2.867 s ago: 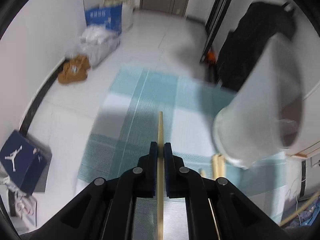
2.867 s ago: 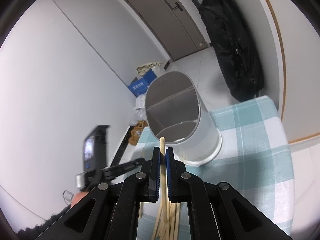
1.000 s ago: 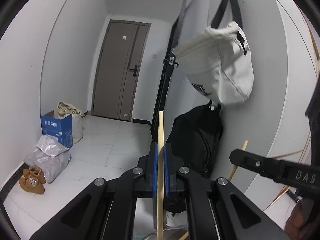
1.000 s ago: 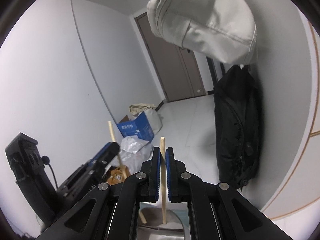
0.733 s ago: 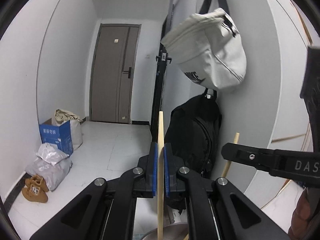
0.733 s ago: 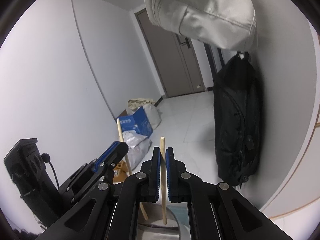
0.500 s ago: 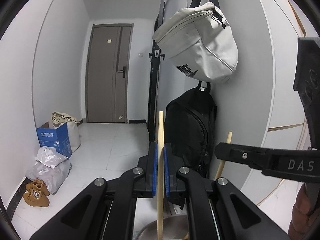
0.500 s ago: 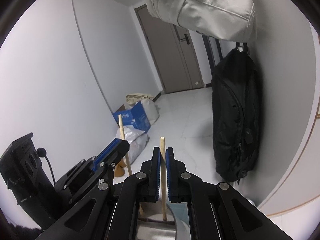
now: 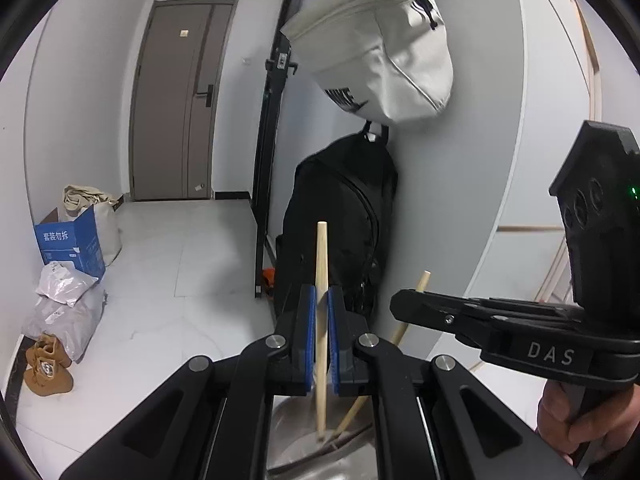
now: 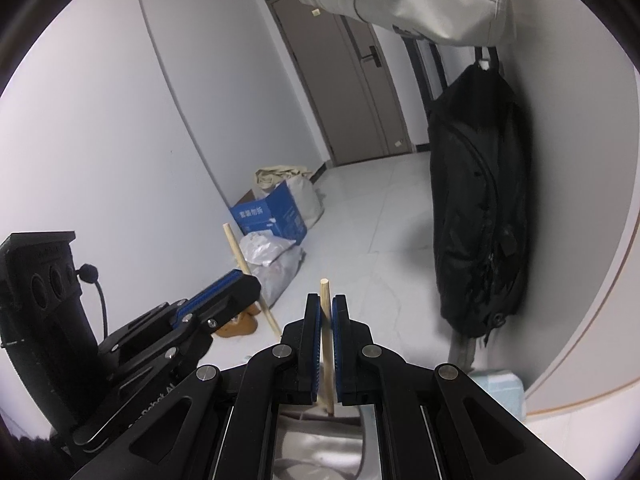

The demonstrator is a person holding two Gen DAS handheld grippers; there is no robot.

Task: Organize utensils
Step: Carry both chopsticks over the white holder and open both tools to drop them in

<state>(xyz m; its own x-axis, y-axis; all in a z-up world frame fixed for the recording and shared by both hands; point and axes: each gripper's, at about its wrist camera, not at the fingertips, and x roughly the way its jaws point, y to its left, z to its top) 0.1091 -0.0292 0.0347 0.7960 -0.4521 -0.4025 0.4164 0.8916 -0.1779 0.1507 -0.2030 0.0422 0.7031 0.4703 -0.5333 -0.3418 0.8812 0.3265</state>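
In the left wrist view my left gripper [image 9: 319,298] is shut on a pale wooden chopstick [image 9: 321,256] that stands upright. Its lower end reaches into the metal-lined utensil holder [image 9: 298,450] just below the fingers. At the right the right gripper [image 9: 402,305] pinches a second, slanted chopstick [image 9: 421,281] whose lower end also dips into the holder. In the right wrist view my right gripper [image 10: 326,306] is shut on that chopstick [image 10: 325,296] above the holder [image 10: 316,446]. The left gripper [image 10: 244,286] and its chopstick [image 10: 236,252] show at the left.
A black backpack [image 9: 340,220] leans on the wall ahead, under a hanging white bag [image 9: 380,52]. A blue box [image 9: 72,244], plastic bags and brown shoes [image 9: 48,368] lie on the tiled floor at the left. A corner of checked cloth [image 10: 500,388] shows. A hand [image 9: 576,420] grips the right tool.
Both grippers have sunk and tipped a little downward with their chopsticks. The holder's opening has come into view under the fingers, and both chopsticks' lower ends now stand inside it.
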